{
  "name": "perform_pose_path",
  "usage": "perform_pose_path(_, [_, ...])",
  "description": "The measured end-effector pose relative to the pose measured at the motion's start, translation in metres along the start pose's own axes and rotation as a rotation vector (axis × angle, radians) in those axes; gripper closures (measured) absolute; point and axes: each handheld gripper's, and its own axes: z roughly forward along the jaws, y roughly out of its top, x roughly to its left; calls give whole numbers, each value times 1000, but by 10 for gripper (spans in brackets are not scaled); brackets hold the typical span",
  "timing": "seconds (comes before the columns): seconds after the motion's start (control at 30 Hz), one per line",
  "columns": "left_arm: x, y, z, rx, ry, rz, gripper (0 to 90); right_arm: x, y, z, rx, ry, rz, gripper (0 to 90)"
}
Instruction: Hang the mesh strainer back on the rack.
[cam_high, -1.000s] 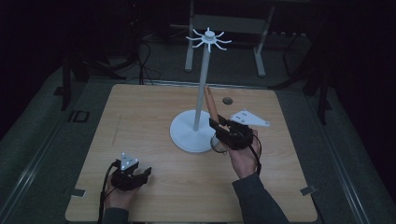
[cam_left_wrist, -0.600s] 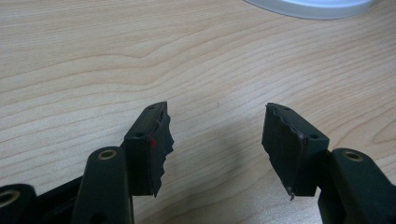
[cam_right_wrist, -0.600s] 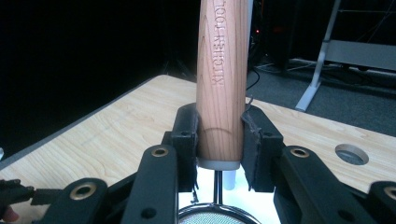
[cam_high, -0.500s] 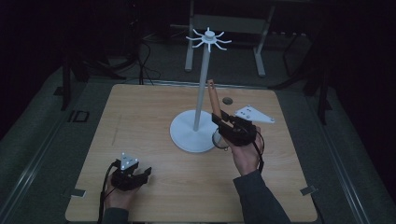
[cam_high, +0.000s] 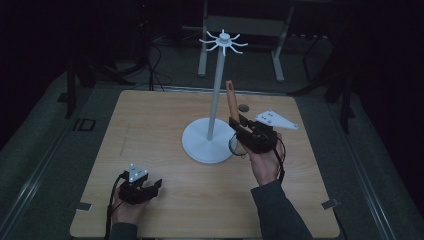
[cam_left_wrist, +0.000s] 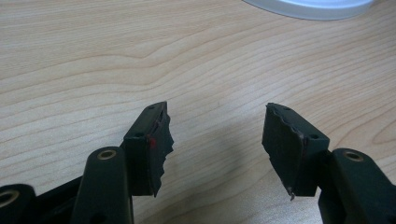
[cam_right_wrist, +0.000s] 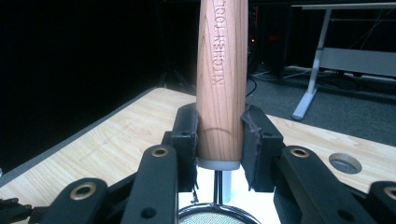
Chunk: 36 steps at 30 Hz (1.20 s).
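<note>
While the left claw (cam_high: 150, 187) rests open on the pale wooden worktop (cam_high: 165, 130), the wooden-handled mesh strainer (cam_right_wrist: 220, 88) is gripped upright by the right claw (cam_right_wrist: 219, 140) beside the white hook stand (cam_high: 216, 95); the stand could be toppled by a careless swing.

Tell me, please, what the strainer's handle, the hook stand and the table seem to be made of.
Strainer handle: wood, matt, with visible grain and stamped lettering. Hook stand: white and smooth, probably plastic or painted metal; I cannot tell which. Table: pale wood-look surface with printed-looking grain, perhaps laminate.

High view v. dim, bkgd black; gripper views brighter, sharp, soft shadows.
</note>
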Motion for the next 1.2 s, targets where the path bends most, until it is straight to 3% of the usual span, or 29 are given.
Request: perform_pose_path(1.2, [0,0,0,3,2,1,414,-6,34,-12,-122,-26,26,691])
